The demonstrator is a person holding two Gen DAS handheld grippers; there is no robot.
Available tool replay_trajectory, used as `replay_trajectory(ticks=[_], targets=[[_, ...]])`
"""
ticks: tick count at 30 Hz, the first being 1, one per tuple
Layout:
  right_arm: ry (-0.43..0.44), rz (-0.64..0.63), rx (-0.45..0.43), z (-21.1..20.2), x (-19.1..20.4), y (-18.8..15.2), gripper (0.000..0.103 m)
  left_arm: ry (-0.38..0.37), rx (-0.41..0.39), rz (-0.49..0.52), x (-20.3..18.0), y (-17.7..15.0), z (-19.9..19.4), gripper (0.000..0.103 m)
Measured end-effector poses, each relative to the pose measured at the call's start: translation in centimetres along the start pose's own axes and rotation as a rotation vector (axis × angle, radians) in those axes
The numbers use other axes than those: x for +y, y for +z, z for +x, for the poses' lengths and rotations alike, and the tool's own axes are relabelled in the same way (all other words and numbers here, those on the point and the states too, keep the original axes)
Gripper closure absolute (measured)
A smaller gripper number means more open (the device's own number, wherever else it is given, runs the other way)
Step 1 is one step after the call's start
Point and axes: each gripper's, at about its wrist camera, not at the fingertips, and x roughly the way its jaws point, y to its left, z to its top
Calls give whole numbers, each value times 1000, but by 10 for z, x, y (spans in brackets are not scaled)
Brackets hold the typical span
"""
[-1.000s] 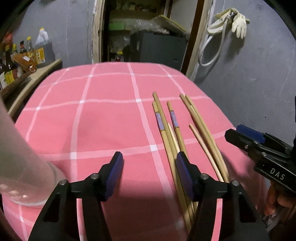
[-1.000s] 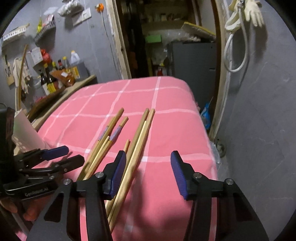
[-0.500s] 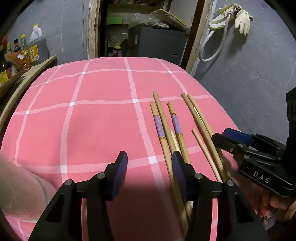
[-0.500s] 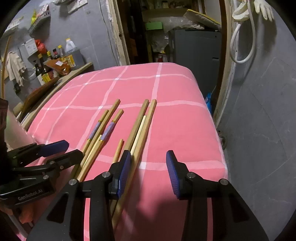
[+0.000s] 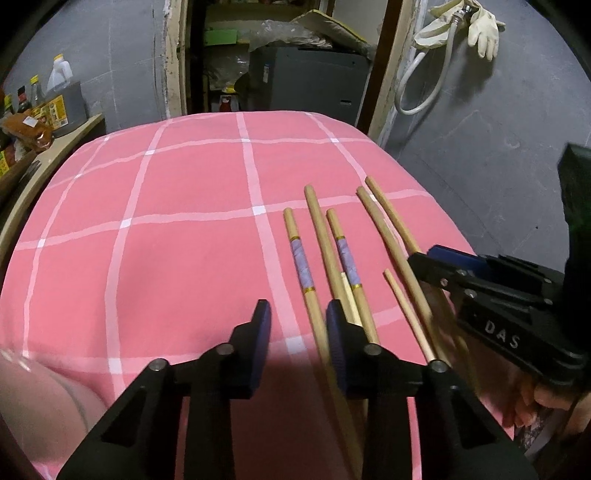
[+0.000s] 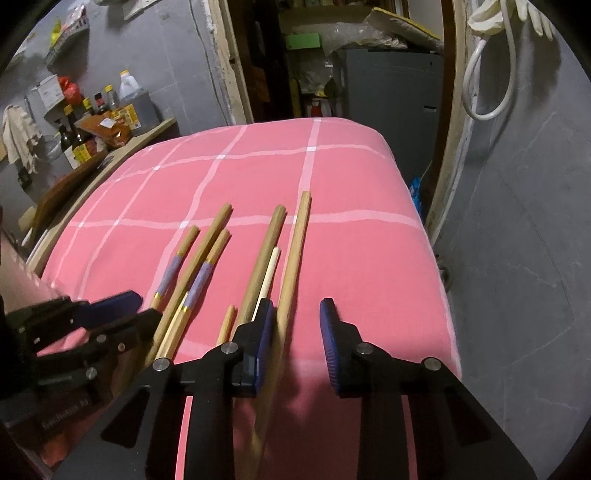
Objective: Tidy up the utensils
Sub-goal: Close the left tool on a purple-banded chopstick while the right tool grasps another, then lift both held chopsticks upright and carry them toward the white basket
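Several wooden chopsticks lie side by side on the pink checked tablecloth (image 5: 177, 206), two of them with purple bands (image 5: 301, 264). My left gripper (image 5: 299, 317) hovers low over their near ends. Its jaws are closing, and one banded chopstick runs through the gap close to the right finger, unpinched. My right gripper (image 6: 295, 314) is also closing, with a long plain chopstick (image 6: 291, 258) passing between its jaws beside the left finger. Each gripper shows in the other's view: the right gripper (image 5: 424, 256) and the left gripper (image 6: 146, 306). A translucent cup (image 5: 40, 398) blurs the lower left corner.
A side shelf with bottles and packets (image 6: 92, 125) stands left of the table. The table's right edge (image 6: 436, 258) drops to a grey floor. Beyond the far edge is a dark cabinet (image 5: 310, 81). A hose and rubber glove (image 5: 480, 26) hang on the wall.
Both grippers have moved forward over the chopsticks and their jaws have narrowed. The cup has slid toward the lower left corner of the left wrist view.
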Motion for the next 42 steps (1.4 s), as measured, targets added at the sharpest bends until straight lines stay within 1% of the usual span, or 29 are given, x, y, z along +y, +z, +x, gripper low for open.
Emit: replay_trajectory(ticks=[6, 7, 8, 9, 13, 17, 21, 24, 26, 31, 35, 38, 42], targets=[[-17, -18, 37, 10, 5, 12, 79, -43, 40, -21, 1, 9, 6, 90], [-22, -24, 43, 10, 6, 12, 82, -47, 46, -25, 2, 10, 6, 94], [-20, -26, 47, 10, 7, 12, 91, -48, 51, -30, 3, 11, 7, 95], [-5, -15, 52, 10, 5, 12, 94, -53, 55, -39, 4, 12, 7, 95], [45, 64, 47, 8, -5, 9, 97, -75, 67, -84, 11, 13, 5, 99], [97, 129, 32, 0, -12, 1, 98, -87, 58, -104, 13, 8, -3, 99], [149, 178, -23, -18, -15, -12, 98, -96, 28, -114, 13, 1, -16, 99], [181, 190, -99, -38, -11, -22, 98, -110, -32, -117, 10, -5, -33, 99], [198, 189, -162, -53, -6, -29, 98, -111, -89, -114, 9, -10, -48, 99], [255, 162, -354, -92, 17, -38, 98, -111, -246, -109, 7, -17, -88, 99], [289, 107, -478, -117, 43, -38, 98, -104, -390, -126, 9, -22, -127, 99], [329, 74, -568, -134, 68, -35, 98, -91, -477, -147, 15, -23, -155, 99], [397, 49, -649, -149, 99, -23, 98, -79, -573, -165, 32, -24, -194, 99]])
